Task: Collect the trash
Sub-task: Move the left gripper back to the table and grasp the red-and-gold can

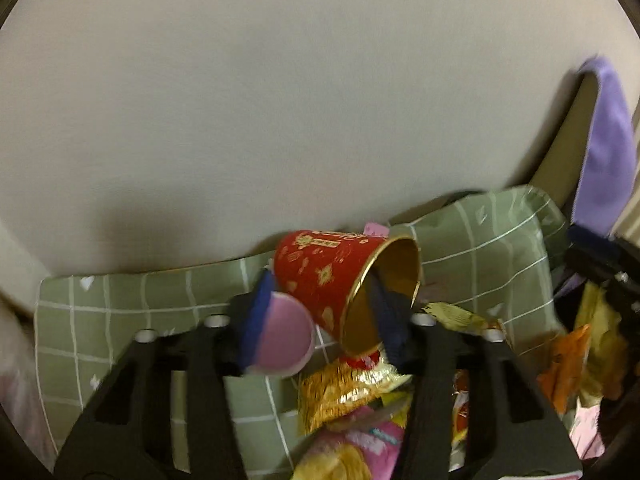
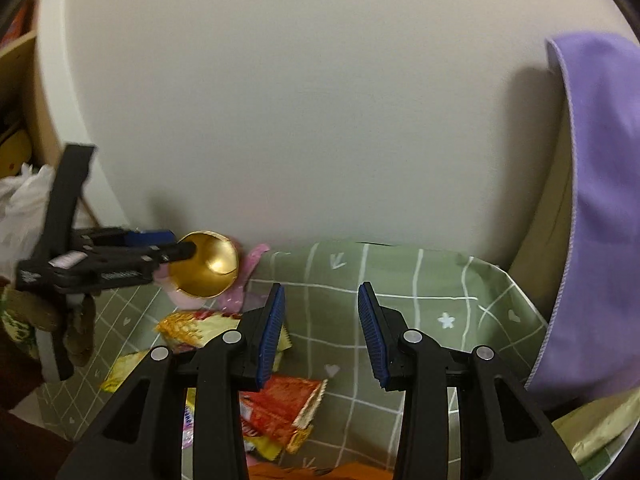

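Left gripper (image 1: 324, 312): clamped on the wall of a red paper cup (image 1: 320, 276), one blue pad outside the cup, the other inside its gold-lined mouth. Cup tilted on its side, mouth turned toward the right of the left wrist view, held above the green checked bag (image 1: 120, 304). In the right wrist view, same cup (image 2: 210, 266) seen mouth-on, gold interior facing the camera, the left gripper (image 2: 176, 250) reaching in from the left edge, over the bag's left rim.

Right gripper (image 2: 322, 328): jaws apart, nothing between the blue pads, poised above the bag's open interior (image 2: 420, 292).

Inside the bag, below the cup: gold crinkled snack wrapper (image 1: 344, 388), pink packet (image 1: 360, 440) beneath it, orange wrapper (image 1: 568, 364) toward the bag's right side. In the right wrist view, red-and-orange wrapper (image 2: 280, 404) on the bag's floor, yellow wrapper (image 2: 188, 328) nearer the left rim, a pink scrap (image 2: 240, 280) just behind the cup.

Behind the bag: plain pale wall (image 2: 300, 100). To the right of the bag: purple cloth (image 2: 600, 200) hanging down, its lower edge near the rim. To the left of the bag: white plastic bag (image 2: 24, 208) and part of a wooden shelf (image 2: 20, 92).
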{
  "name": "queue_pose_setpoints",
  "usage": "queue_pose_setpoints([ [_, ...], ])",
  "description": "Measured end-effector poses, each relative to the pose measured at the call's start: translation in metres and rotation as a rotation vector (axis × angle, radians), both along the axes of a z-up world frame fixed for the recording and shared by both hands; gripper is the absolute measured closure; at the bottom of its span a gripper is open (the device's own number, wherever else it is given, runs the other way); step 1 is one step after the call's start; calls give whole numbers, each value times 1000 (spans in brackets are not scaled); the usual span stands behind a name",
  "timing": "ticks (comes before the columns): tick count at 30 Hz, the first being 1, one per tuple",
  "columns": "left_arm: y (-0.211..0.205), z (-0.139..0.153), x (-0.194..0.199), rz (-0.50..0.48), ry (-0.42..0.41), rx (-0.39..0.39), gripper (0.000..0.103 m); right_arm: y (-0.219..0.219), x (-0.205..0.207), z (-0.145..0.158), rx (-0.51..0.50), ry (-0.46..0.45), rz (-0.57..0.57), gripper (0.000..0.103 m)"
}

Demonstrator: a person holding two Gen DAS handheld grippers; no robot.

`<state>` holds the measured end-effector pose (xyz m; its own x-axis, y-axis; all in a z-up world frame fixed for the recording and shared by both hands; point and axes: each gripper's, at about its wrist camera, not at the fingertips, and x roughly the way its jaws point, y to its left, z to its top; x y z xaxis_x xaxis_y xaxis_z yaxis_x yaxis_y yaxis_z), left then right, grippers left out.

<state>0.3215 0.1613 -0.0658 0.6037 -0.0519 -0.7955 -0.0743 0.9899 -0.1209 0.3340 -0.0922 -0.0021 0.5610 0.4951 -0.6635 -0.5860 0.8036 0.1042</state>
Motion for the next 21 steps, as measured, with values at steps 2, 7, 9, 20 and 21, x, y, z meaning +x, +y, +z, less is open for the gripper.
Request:
queue_pose_setpoints([
  [2, 1, -1, 4, -2, 11, 24, 88, 0, 8, -2, 26, 24, -11, 66],
  [7, 28, 32, -31, 58, -114, -38, 100, 26, 18, -16, 26, 63, 7, 67],
  [9, 47, 48, -53, 115, -171, -61, 100, 42, 22, -23, 18, 80, 26, 66],
  [20, 106, 17, -125, 259, -133, -38, 99, 121, 41, -82, -59, 259, 163, 67],
  [21, 106, 8, -127, 258, -111, -37, 99, 122, 44, -86, -69, 274, 170, 67],
])
